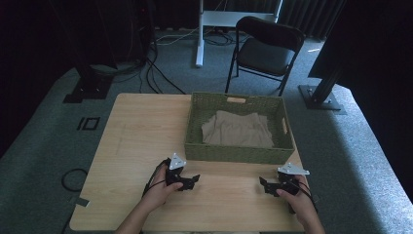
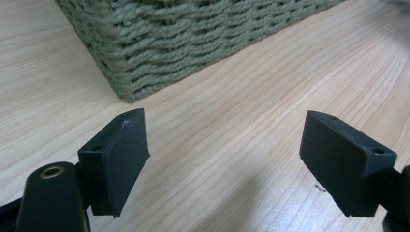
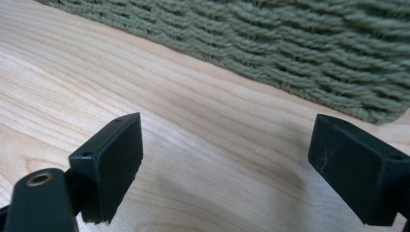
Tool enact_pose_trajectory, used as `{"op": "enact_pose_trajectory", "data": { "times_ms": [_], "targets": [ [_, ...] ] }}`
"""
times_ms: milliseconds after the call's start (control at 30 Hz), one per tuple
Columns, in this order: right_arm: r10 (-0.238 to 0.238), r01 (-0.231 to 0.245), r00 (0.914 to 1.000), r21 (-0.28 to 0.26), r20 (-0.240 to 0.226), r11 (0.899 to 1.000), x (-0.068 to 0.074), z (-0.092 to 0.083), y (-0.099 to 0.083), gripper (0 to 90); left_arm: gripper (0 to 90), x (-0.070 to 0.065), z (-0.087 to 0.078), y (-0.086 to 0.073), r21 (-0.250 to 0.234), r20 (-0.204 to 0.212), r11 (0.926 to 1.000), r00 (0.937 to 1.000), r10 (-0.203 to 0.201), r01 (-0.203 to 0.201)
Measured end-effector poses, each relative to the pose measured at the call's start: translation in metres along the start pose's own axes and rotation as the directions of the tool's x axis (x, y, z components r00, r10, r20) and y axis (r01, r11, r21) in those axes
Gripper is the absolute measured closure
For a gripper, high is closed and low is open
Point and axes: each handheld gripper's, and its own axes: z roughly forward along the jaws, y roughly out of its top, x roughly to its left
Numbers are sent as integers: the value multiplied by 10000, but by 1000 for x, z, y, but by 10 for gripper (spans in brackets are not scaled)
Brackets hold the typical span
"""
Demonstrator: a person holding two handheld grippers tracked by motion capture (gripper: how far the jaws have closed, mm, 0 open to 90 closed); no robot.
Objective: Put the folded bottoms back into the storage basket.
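I see the woven green basket (image 1: 234,153) sitting upright a little right of centre in the high view, at the far half of the light wooden top. It is rectangular, with slot handles cut into its far and right walls. Inside it a beige cloth (image 1: 238,129) lies crumpled and loosely folded, covering most of the bottom. In the left gripper view one basket corner (image 2: 126,92) fills the upper left; in the right gripper view its wall (image 3: 300,53) runs across the top.

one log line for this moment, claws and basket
left claw: open, empty, over table | right claw: open, empty | basket: on table, beyond both claws | cloth: in basket
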Motion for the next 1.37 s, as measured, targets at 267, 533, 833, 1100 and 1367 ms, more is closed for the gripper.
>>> {"op": "enact_pose_trajectory", "data": {
  "times_ms": [267, 533, 833, 1100, 1367],
  "targets": [
    [-24, 21, 9999, 359, 100, 9994, 0, 6, -4, 127, 186, 2, 3, -6, 220, -118, 9998, 9999, -29, 31],
    [-148, 129, 9990, 451, 429, 9989, 2, 7, -4, 124, 186, 2, 5, -9, 438, -288, 9990, 9996, 75, -62],
    [-108, 86, 9988, 459, 468, 9989, 2, 8, -3, 120, 186, -5, 8, -8, 683, -905, 9965, 9944, 553, -492],
    [-93, 71, 9988, 452, 485, 9990, 2, 8, -3, 119, 147, -8, 11, -7, 823, -1326, 9957, 9898, 527, -420],
    [-84, 63, 9988, 451, 484, 9990, 2, 8, -3, 119, 140, -8, 12, -7, 824, -1386, 9960, 9893, 460, -348]
  ]
}}
